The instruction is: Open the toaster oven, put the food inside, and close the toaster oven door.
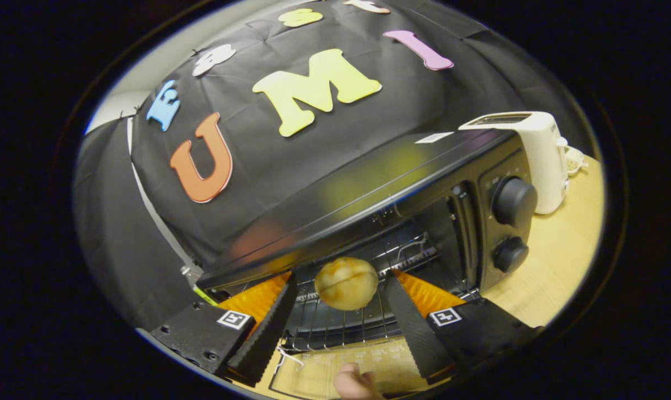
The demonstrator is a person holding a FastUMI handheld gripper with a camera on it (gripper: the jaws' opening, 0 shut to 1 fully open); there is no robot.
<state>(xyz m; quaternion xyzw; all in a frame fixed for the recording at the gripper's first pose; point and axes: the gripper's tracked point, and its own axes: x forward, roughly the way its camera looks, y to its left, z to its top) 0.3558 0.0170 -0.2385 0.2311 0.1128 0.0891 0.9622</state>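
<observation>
Hovering w/ gripper (344, 294) fingers apart, bun (346, 283) between, maybe untouched, inside toaster oven (402, 183).

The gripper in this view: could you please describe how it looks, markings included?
The gripper has two long, wedge-shaped fingers with ribbed inner pads. Each sits on a blocky black mount bearing a square black-and-white marker tag. Orange ridged panels show behind the fingers.

Tool-mounted fisheye, tilted, close before toaster oven (402, 183).
</observation>
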